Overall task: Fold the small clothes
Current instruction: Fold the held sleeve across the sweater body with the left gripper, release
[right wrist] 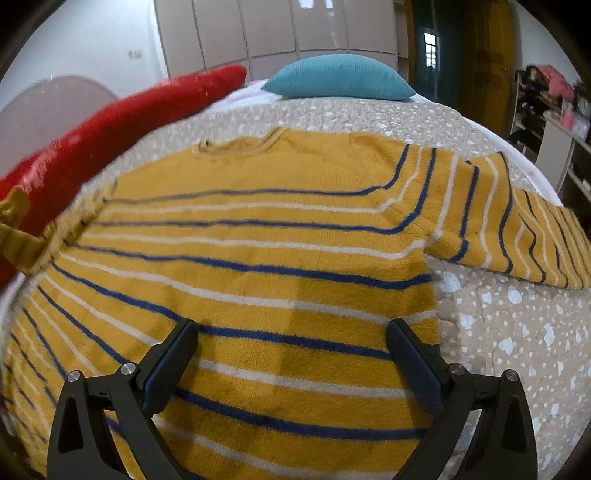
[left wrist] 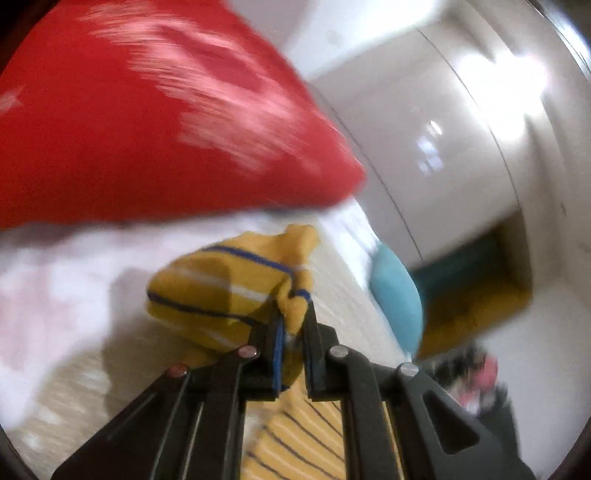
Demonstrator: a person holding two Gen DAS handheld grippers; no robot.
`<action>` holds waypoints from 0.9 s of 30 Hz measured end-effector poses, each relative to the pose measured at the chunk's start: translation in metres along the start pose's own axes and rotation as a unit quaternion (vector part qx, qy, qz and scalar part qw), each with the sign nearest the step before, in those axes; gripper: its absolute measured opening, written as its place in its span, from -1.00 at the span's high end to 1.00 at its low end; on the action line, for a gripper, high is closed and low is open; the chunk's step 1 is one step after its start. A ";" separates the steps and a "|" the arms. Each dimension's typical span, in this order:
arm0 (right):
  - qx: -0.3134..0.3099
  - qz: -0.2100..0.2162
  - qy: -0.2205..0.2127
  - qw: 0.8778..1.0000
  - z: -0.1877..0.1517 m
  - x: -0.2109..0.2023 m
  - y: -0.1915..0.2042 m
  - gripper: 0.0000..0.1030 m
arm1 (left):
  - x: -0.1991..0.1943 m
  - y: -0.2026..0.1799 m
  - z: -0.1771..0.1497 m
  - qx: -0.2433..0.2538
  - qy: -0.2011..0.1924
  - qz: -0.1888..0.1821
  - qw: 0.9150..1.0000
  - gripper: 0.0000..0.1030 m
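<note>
A small mustard-yellow sweater (right wrist: 258,266) with blue and white stripes lies flat on the bed, its right sleeve (right wrist: 517,229) spread out to the right. My right gripper (right wrist: 291,354) is open and hovers over the sweater's lower body, holding nothing. My left gripper (left wrist: 293,325) is shut on the sweater's left sleeve (left wrist: 229,288), which is lifted and bunched above the bed. That raised sleeve shows at the far left of the right wrist view (right wrist: 22,236). The left wrist view is motion-blurred.
The bed has a beige spotted cover (right wrist: 517,332). A red pillow (right wrist: 110,122) lies along its left side and a teal pillow (right wrist: 340,77) at its far end. Wardrobe doors (right wrist: 277,29) stand behind. Shelves with clutter (right wrist: 554,103) are at the right.
</note>
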State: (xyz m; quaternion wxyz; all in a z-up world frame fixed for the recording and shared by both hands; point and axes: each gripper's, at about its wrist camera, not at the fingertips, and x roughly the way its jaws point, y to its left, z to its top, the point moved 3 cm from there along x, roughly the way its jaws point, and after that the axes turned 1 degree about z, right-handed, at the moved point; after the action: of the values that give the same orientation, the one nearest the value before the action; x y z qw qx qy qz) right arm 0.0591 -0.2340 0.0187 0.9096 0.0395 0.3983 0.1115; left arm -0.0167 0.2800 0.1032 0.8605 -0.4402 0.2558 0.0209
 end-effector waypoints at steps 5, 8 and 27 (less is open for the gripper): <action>0.093 0.040 -0.052 0.994 -0.003 -0.047 -0.033 -0.88 | 0.040 -0.114 -0.075 0.115 0.083 -0.075 0.987 0.85; 0.126 0.030 -0.066 0.989 -0.008 -0.065 -0.055 -0.88 | 0.065 -0.176 -0.147 0.189 0.166 -0.129 0.959 0.82; 0.079 0.043 -0.059 0.994 0.022 -0.061 -0.038 -0.80 | 0.040 -0.098 -0.206 0.265 0.165 0.069 0.948 -0.33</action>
State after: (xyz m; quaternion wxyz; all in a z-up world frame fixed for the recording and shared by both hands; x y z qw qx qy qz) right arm 0.0415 -0.2848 0.0716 0.9199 0.1351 0.3493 0.1164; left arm -0.0433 0.0548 0.0590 0.8885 -0.1748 0.4198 -0.0613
